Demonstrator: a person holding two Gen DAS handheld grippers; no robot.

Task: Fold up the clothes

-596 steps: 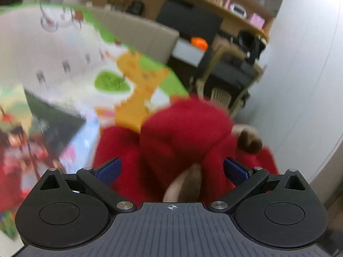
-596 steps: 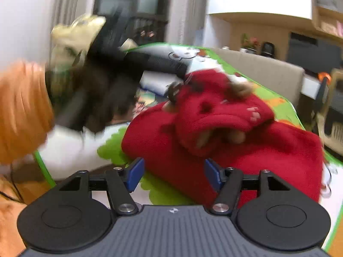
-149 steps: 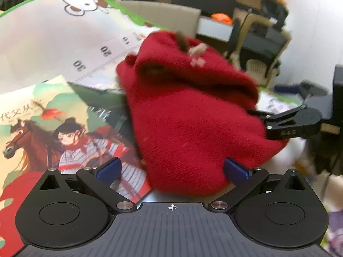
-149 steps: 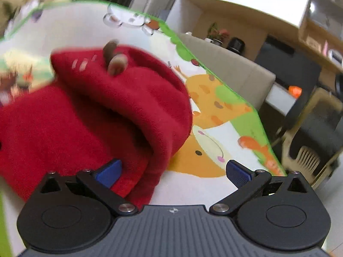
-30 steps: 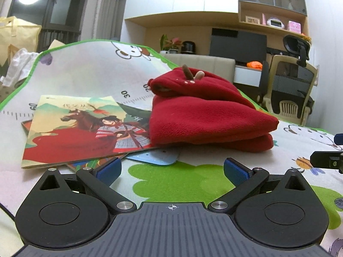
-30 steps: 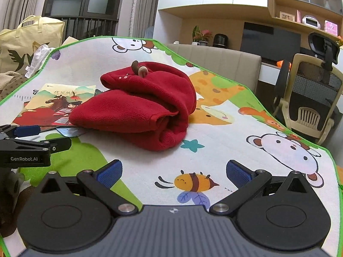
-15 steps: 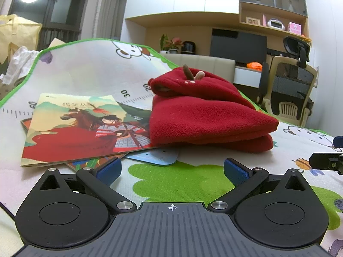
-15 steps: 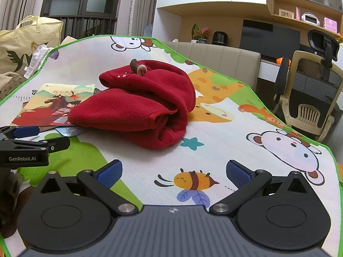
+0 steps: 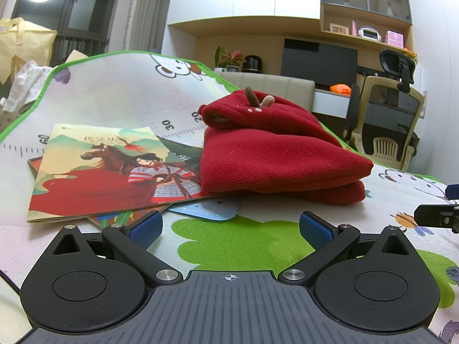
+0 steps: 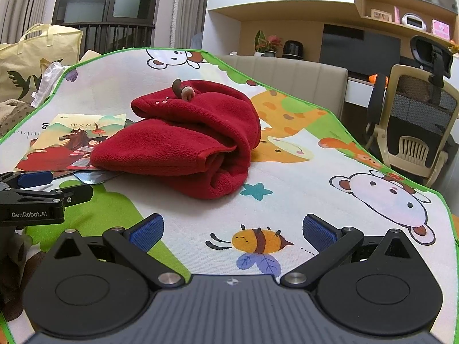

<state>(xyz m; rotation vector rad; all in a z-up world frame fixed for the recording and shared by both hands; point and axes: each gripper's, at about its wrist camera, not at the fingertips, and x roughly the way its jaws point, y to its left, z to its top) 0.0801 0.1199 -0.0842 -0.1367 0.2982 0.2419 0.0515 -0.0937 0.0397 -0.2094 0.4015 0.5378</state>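
Red fleece garment, soft and nubby, lies folded in thick rounded layers on the cartoon-printed foam play mat, well ahead of both claws. Nearest, the left claw and right claw hover over the mat with ribbed blue pads spread wide, gripping nothing. Beside the garment's left edge, partly beneath it, lies a flat glossy picture book. Behind stands a mesh-backed office chair.

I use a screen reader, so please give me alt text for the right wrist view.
A folded red fleece garment lies on a cartoon-animal play mat, partly over a picture book. The right gripper is open and empty in front of it, with the left gripper at the left edge.
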